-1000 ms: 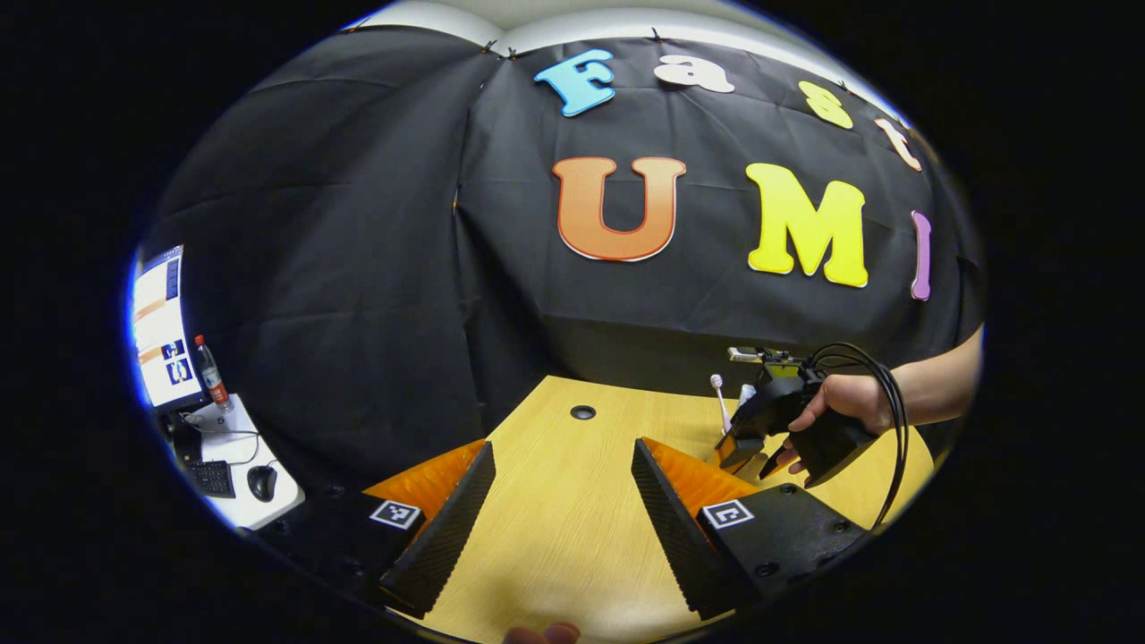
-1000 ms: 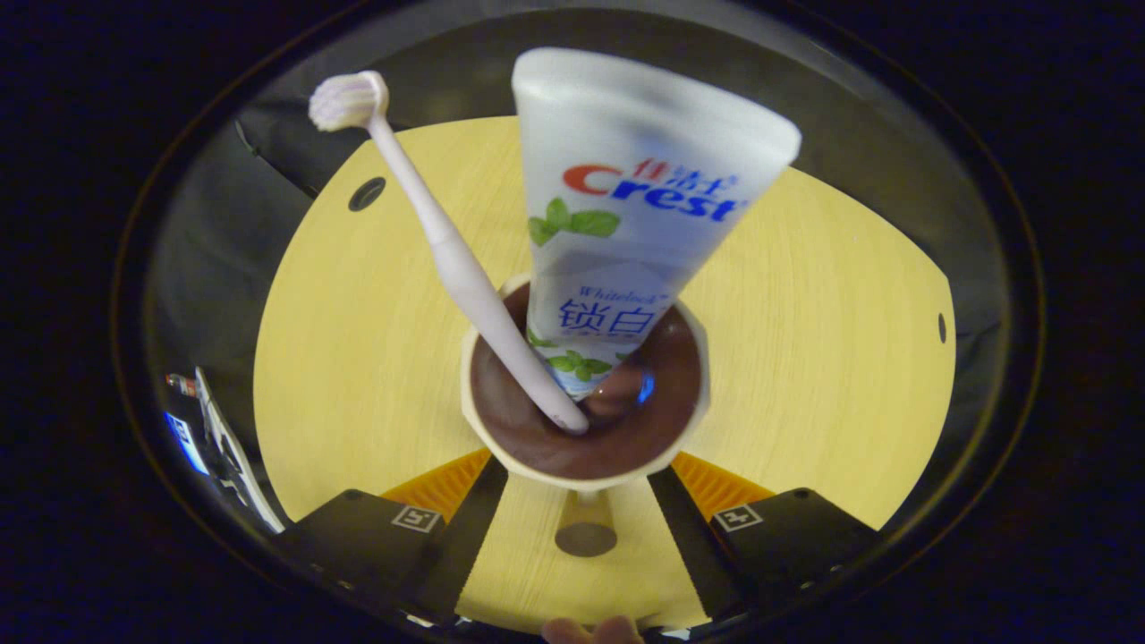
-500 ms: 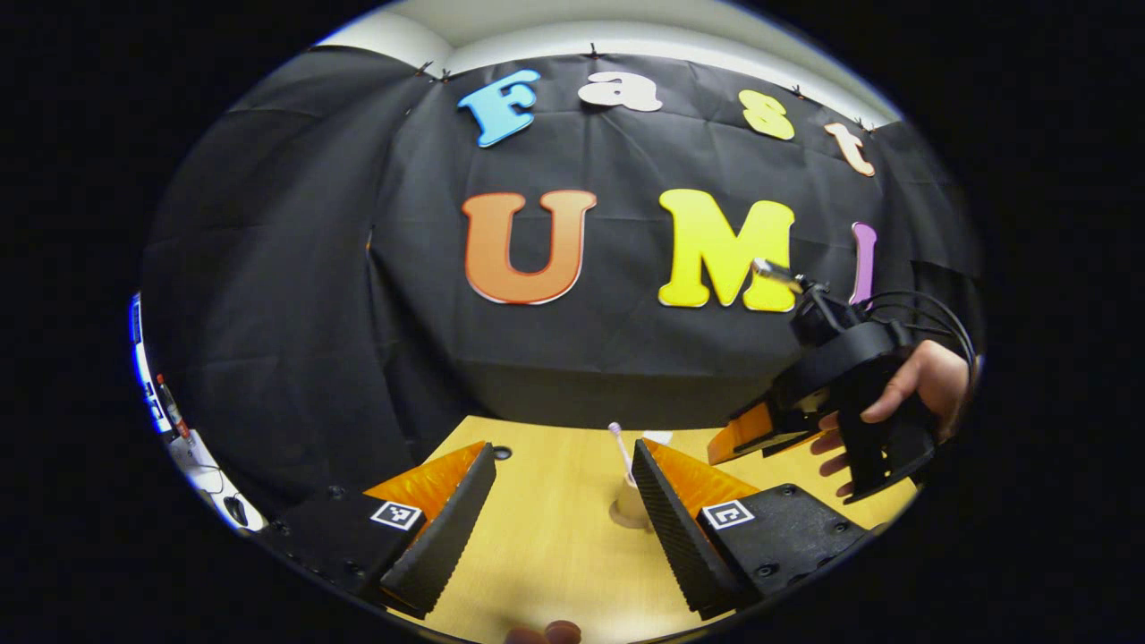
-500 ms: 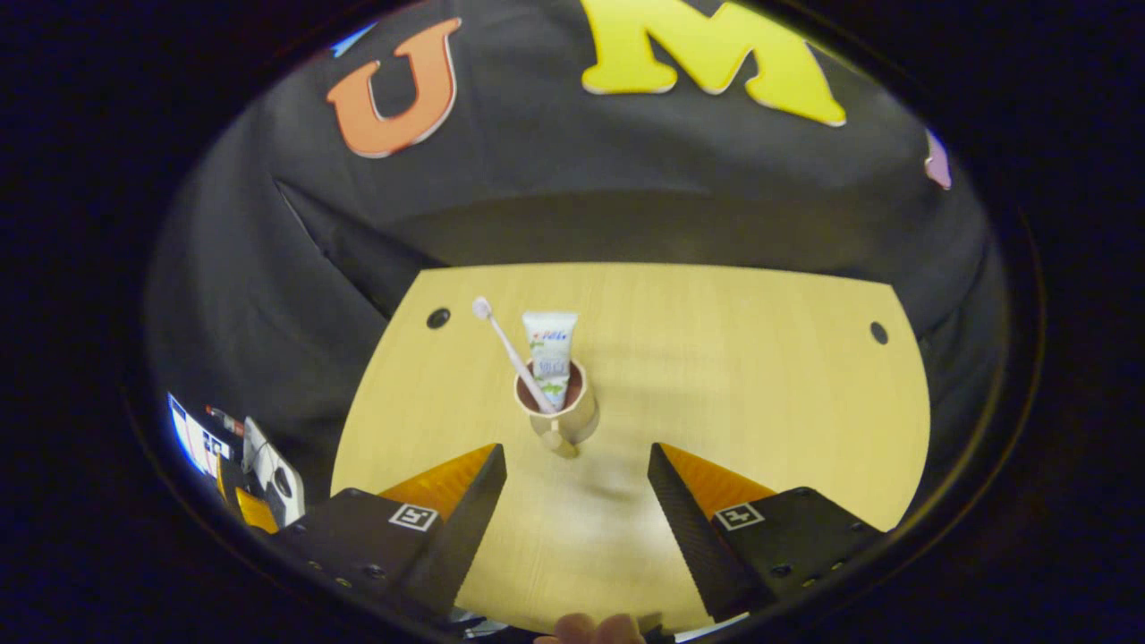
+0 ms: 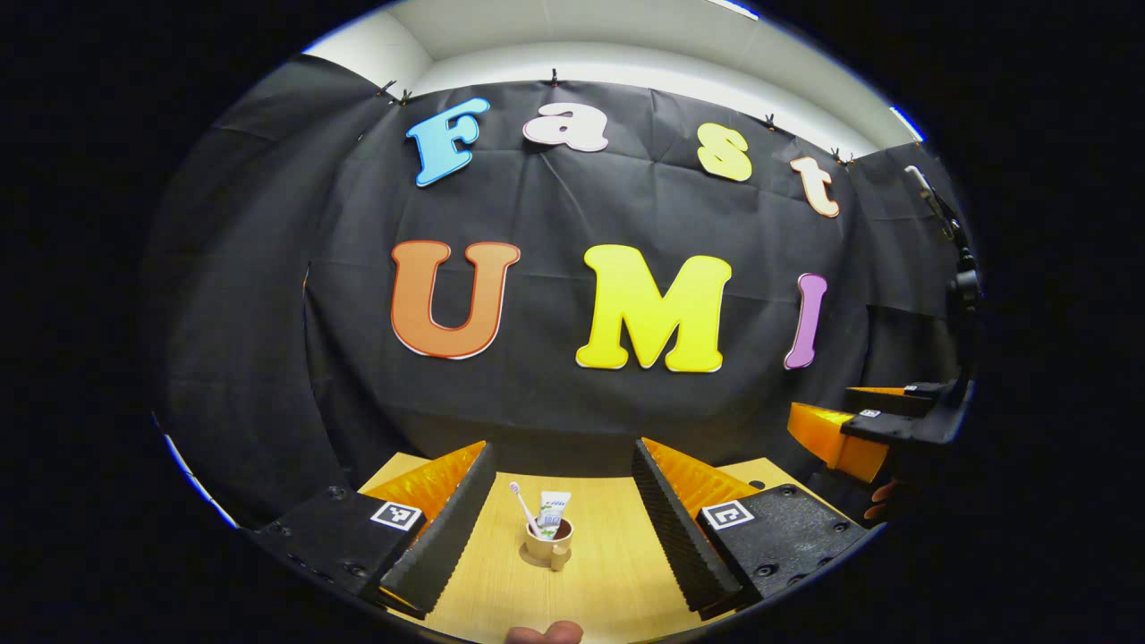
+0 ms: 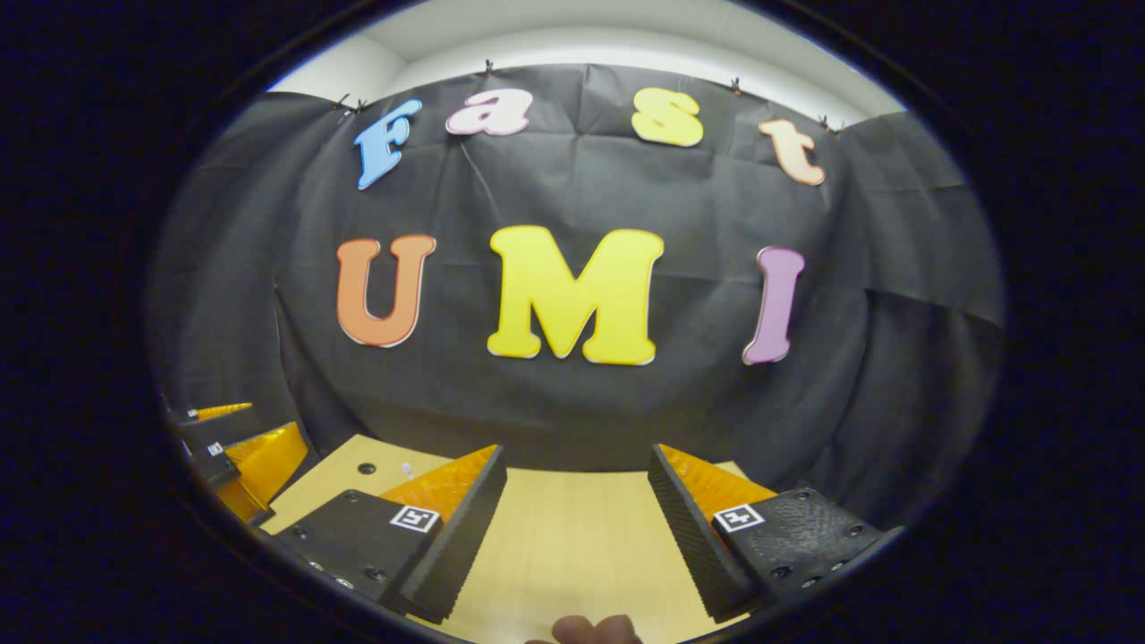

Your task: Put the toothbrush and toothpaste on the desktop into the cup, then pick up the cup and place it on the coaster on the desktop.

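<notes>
Both sets of tongs, left tongs [image 5: 562, 510] and right tongs [image 6: 577, 514], spread empty above the bench [image 5: 617, 572]; cup [image 5: 548, 538] holding toothbrush [image 5: 521, 506] and toothpaste [image 5: 553, 511], unobstructed.

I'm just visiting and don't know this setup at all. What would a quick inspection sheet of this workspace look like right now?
Surface: light wooden desktop, with a round hole near its far corner.
Job's things: tan cup stands upright on the desktop; toothbrush and toothpaste stand inside it, tops sticking out. Coaster: too small to tell under the cup.
Clutter: nothing seen.
Grippers: left gripper open, holding nothing, cup farther off between its fingers; right gripper open, holding nothing. Both are raised, apart from the cup.
Cables: nothing seen.
Surroundings: black cloth wall behind the desk, pale wall above it.
</notes>
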Tool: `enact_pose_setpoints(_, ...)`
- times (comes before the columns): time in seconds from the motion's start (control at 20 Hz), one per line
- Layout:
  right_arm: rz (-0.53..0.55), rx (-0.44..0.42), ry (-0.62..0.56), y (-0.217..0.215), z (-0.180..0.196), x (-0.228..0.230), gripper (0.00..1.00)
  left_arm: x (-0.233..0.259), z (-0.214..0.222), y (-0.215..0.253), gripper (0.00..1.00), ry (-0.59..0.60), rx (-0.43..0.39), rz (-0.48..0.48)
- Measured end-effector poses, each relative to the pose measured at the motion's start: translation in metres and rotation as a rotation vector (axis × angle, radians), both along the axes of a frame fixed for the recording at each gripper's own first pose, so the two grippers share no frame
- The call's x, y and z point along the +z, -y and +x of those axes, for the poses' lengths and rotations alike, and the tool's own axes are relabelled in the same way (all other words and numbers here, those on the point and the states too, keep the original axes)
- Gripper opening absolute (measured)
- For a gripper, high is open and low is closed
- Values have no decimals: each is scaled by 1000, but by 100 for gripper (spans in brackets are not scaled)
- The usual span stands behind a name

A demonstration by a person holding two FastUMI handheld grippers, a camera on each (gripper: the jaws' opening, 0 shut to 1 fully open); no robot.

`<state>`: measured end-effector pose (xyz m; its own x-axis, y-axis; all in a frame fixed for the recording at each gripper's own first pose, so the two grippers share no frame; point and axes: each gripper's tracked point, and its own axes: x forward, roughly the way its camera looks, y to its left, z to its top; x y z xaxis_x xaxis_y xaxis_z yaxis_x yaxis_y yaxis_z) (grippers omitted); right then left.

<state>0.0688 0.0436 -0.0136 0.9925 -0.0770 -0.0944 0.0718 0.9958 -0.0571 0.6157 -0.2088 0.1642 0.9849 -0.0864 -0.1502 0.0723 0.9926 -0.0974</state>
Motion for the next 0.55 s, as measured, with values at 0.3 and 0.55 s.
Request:
enact_pose_setpoints(0.3,36,-40,59,16,-29,21,95,28,-12,10,98,50,-6,24)
enact_pose_setpoints(0.55,46,-65,100,22,-34,22,94,28,-23,11,100,49,17,8)
